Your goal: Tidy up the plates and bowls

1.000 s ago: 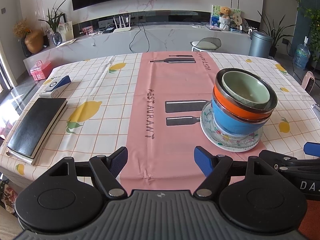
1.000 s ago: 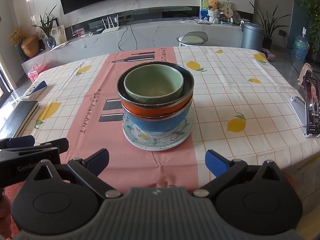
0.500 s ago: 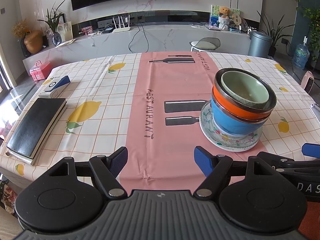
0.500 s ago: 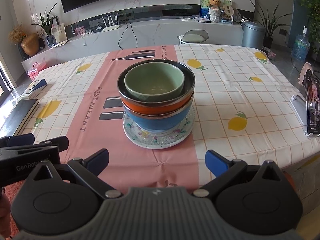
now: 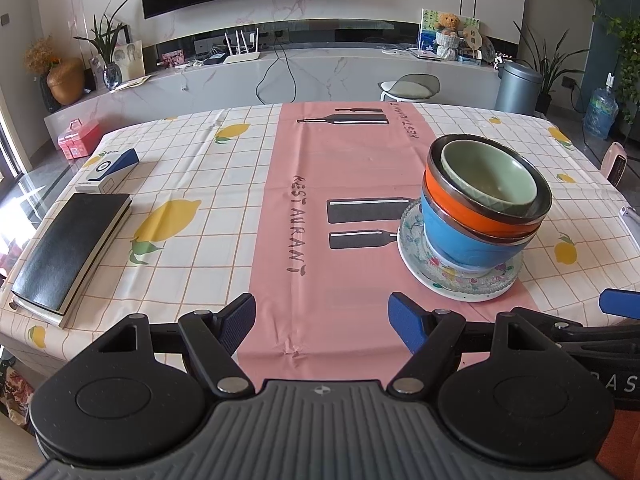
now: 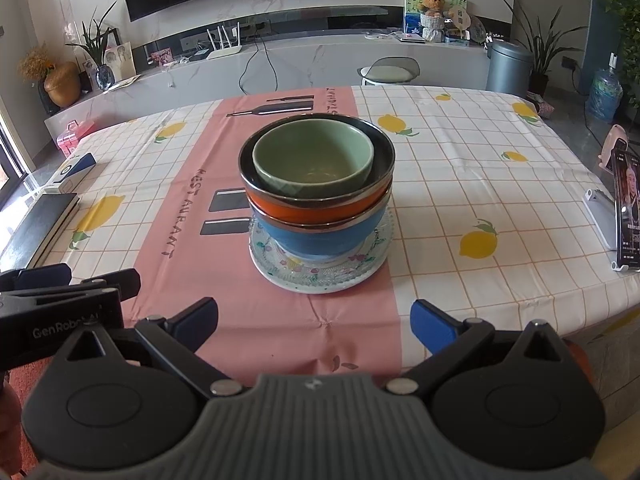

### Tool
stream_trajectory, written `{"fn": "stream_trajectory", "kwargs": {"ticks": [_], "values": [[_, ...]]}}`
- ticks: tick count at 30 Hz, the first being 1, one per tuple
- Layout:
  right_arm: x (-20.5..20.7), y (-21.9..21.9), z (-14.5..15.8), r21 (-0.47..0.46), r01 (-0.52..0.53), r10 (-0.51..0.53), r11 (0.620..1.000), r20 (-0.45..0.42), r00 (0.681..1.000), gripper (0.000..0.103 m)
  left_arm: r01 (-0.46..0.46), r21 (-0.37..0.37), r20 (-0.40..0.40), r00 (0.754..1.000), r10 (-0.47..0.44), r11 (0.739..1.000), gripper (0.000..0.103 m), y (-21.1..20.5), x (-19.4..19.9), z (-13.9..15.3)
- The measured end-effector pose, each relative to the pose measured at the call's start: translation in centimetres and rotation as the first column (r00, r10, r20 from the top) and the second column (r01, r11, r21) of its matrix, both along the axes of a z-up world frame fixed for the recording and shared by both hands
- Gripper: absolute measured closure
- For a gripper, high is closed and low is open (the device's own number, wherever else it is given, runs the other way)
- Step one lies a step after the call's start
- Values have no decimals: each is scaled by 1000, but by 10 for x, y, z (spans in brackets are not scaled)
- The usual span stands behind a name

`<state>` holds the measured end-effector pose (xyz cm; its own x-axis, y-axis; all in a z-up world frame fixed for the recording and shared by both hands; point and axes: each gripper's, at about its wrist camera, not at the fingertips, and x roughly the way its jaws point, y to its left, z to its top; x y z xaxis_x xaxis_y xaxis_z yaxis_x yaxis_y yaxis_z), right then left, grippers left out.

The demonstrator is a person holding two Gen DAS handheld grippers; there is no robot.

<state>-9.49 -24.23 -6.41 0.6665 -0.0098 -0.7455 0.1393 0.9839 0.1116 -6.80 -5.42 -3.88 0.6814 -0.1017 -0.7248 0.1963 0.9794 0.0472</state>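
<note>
Both your grippers hang at the near edge of the table, empty. Your left gripper point(image 5: 322, 322) has its blue-padded fingers spread wide over the pink runner point(image 5: 320, 208) of the lemon-print tablecloth point(image 5: 192, 168), touching nothing. Your right gripper point(image 6: 314, 320) is spread just as wide, its gap facing the stack straight on.

The stack sits on the pink runner's right side — a floral glass plate point(image 6: 320, 276) at the bottom, a blue bowl point(image 6: 320, 238) on it, an orange bowl point(image 6: 304, 210) with a metal rim nested in that, and a green bowl point(image 6: 312, 160) resting inside on top. From your left gripper's view the stack stands off to the right, leaning slightly, well ahead of the fingertips.

To the left lie a black notebook point(image 5: 68, 248) and, beyond it, a small blue-and-white box point(image 5: 110, 168). On the right edge a phone point(image 6: 626, 208) stands propped in a holder.
</note>
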Motion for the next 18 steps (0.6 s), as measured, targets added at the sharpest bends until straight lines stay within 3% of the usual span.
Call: {"fn": "stream_trajectory", "kwargs": {"ticks": [18], "values": [[0, 2, -1, 0, -7, 7, 1000, -10, 1000, 3, 4, -1, 6, 1000, -4, 1000, 14, 0, -2, -2]]}}
